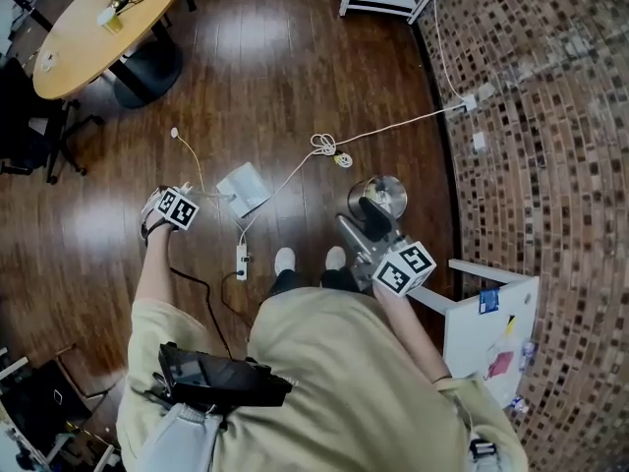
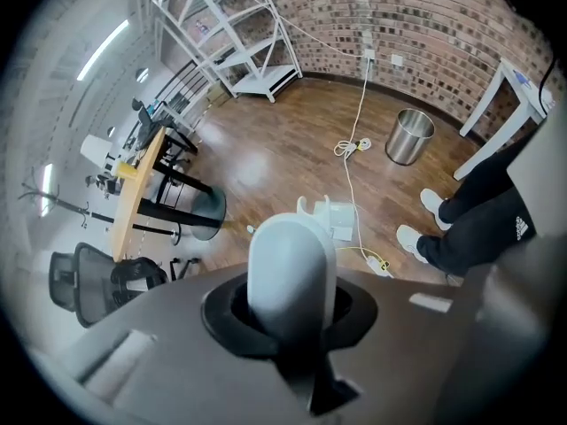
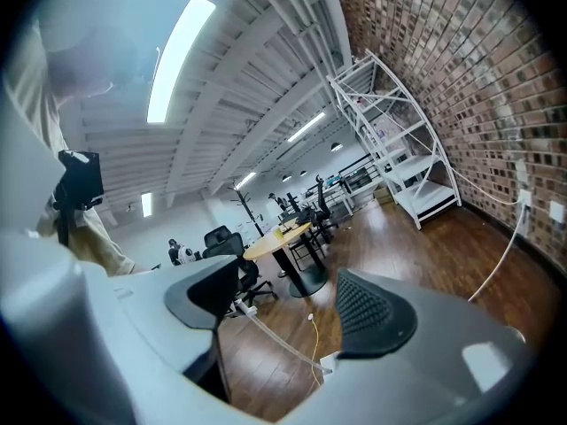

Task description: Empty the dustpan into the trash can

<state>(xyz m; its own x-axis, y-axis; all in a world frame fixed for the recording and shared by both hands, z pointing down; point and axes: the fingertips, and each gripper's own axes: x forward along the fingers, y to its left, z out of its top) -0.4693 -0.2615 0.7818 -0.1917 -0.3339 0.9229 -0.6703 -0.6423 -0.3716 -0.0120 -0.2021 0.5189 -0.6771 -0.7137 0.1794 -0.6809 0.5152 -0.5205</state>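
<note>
While flat on wood floor point(image 1: 275, 57) with white cable point(image 1: 295, 170) running past, white dustpan point(image 1: 244, 189) ungripped, between both grippers, steel trash can point(image 1: 385, 193) near on its right. Left gripper point(image 2: 288, 315) clenched on pale rounded handle point(image 2: 285, 255). Right gripper point(image 3: 291, 306) just beside trash can, jaws apart, nothing between.

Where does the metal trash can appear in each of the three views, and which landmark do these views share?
Head view: the metal trash can stands right of centre, on the wood floor near the brick wall.
Left gripper view: the trash can is at upper right, in front of the brick wall.
Right gripper view: not in it.
Shared landmark: the round wooden table, seen in all three.
</note>
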